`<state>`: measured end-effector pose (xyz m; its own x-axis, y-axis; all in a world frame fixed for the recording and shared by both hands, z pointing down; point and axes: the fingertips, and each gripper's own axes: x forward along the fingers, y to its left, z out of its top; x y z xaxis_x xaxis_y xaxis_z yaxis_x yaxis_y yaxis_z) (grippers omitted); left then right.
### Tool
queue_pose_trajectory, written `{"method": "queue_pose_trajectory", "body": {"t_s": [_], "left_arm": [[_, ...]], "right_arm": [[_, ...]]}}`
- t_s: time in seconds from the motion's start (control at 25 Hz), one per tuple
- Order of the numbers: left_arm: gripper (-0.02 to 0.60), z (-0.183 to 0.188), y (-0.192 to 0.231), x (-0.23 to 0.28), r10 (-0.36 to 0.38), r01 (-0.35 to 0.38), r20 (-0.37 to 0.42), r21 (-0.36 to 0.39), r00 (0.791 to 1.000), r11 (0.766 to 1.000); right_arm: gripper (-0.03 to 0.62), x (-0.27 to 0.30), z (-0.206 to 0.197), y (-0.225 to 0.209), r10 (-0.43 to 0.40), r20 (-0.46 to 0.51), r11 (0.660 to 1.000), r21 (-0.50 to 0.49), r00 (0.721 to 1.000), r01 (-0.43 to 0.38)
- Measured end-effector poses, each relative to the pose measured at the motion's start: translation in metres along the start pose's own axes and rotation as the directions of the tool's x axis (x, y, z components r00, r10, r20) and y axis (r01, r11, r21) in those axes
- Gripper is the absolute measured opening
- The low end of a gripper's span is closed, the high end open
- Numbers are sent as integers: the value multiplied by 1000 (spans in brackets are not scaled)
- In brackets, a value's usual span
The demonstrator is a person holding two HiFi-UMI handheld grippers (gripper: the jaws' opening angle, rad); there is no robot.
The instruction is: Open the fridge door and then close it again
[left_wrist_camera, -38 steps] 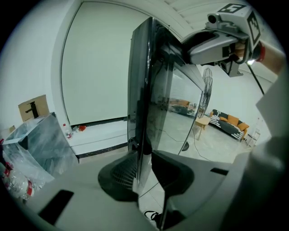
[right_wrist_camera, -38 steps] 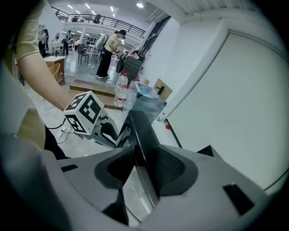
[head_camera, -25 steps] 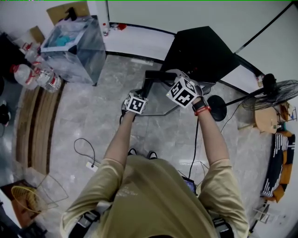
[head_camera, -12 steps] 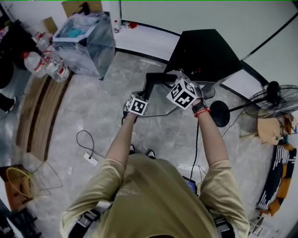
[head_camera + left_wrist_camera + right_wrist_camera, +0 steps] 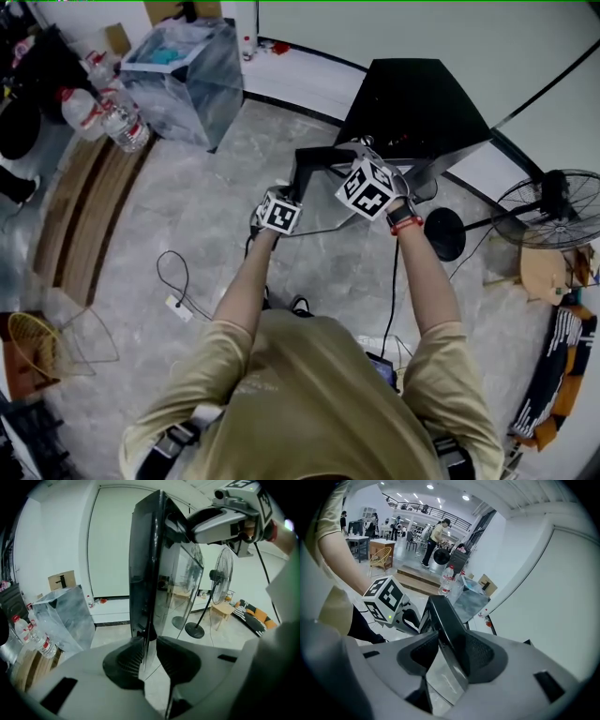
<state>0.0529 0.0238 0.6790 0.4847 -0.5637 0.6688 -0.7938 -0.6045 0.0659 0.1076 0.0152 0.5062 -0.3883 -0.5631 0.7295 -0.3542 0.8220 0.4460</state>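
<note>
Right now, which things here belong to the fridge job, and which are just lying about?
Part of the job: fridge; its open door.

Just lying about: fan; water bottles; bin; power strip; basket.
</note>
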Motion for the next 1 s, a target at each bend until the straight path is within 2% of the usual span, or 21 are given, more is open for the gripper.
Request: {"method": "queue_pose_trajectory", "body": {"t_s": [0.72, 1.0], "left_arm": [[91, -26, -39, -21, 78, -78, -2, -50, 997, 996], [92, -26, -41, -21, 81, -81, 3, -58, 997, 995]], "right_arm": [[187, -26, -12, 32, 22, 46, 998, -51, 999, -20], [192, -27, -15, 33, 32, 61, 997, -75, 998, -27]]}}
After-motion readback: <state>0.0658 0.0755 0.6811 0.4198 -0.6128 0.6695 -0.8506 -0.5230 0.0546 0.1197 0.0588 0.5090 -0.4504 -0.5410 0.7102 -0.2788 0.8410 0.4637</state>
